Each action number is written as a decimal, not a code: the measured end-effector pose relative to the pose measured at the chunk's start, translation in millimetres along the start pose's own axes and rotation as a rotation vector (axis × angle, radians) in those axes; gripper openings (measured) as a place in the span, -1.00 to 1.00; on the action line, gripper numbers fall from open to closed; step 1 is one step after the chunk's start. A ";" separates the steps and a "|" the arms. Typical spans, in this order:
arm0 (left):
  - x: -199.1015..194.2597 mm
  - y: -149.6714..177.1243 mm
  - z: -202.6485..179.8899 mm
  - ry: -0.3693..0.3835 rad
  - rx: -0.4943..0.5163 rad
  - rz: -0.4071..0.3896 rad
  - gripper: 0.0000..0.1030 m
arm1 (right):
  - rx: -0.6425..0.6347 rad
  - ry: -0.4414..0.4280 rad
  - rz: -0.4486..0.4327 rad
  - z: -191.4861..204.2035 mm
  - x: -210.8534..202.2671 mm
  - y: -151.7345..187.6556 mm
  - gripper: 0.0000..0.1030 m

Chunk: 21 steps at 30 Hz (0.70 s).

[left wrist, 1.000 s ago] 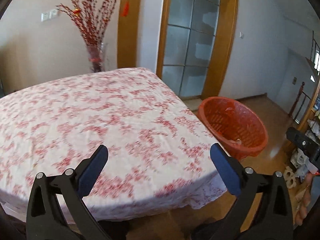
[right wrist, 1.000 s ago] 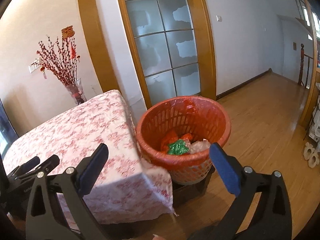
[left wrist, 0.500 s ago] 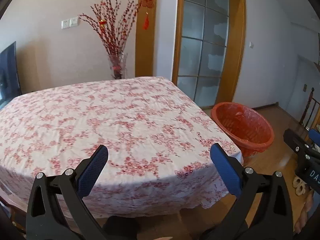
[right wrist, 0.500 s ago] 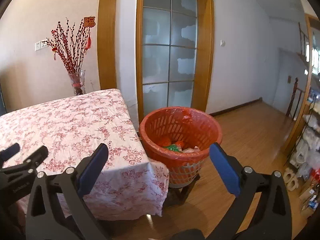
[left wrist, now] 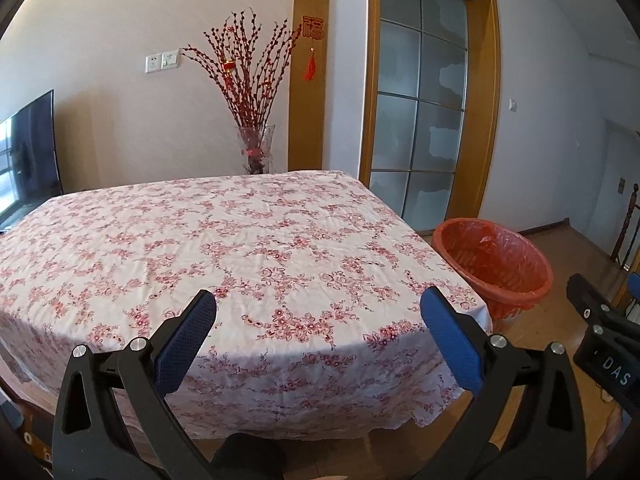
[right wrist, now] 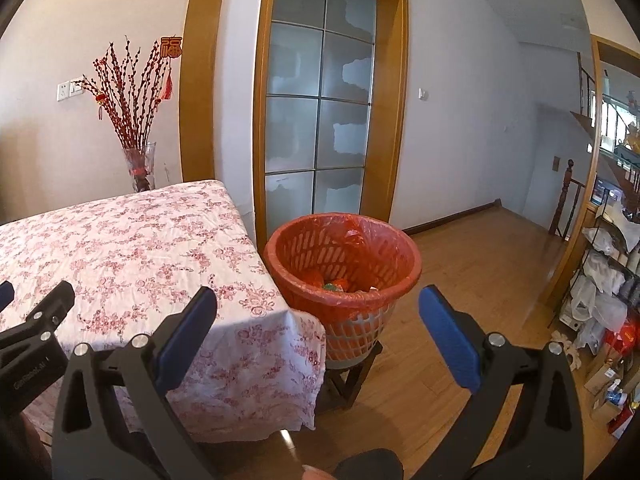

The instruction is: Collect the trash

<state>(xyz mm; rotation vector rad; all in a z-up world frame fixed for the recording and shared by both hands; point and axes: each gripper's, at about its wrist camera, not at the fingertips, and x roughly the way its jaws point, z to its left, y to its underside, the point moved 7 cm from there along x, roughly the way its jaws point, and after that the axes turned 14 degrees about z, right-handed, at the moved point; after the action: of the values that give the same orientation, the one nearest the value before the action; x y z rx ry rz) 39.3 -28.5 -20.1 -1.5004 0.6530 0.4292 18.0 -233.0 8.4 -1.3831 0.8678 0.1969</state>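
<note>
The left hand-held gripper [left wrist: 318, 330] is spread wide and empty at the near edge of the table [left wrist: 224, 240], whose flowered cloth hides the top and legs. The right hand-held gripper [right wrist: 318, 326] is likewise wide open and holds nothing, off the table's near right corner. Just past that corner stands the red bin [right wrist: 342, 258] on a dark stand, touching or almost touching the cloth's hanging edge. Inside lies the trash [right wrist: 340, 284]: orange and green scraps, mostly hidden by the bin's rim and hard to identify. Behind the table's far edge, a vase of red branches [left wrist: 252, 92] has its base cut off.
</note>
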 end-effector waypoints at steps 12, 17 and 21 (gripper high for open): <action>-3.4 5.4 7.9 -0.054 -0.032 -0.004 0.95 | 0.018 0.046 0.008 -2.6 -0.7 8.9 0.92; -4.4 8.0 10.3 -0.068 -0.040 -0.001 0.95 | 0.022 0.057 0.012 -3.2 -0.8 11.7 0.92; -5.1 8.8 10.6 -0.072 -0.040 -0.001 0.95 | 0.023 0.062 0.016 -3.2 -0.3 12.9 0.92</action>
<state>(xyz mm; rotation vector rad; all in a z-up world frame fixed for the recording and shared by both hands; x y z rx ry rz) 31.2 -17.0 -24.2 -1.5160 0.5895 0.4957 8.8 -232.9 -1.2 -1.3671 0.9299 0.1561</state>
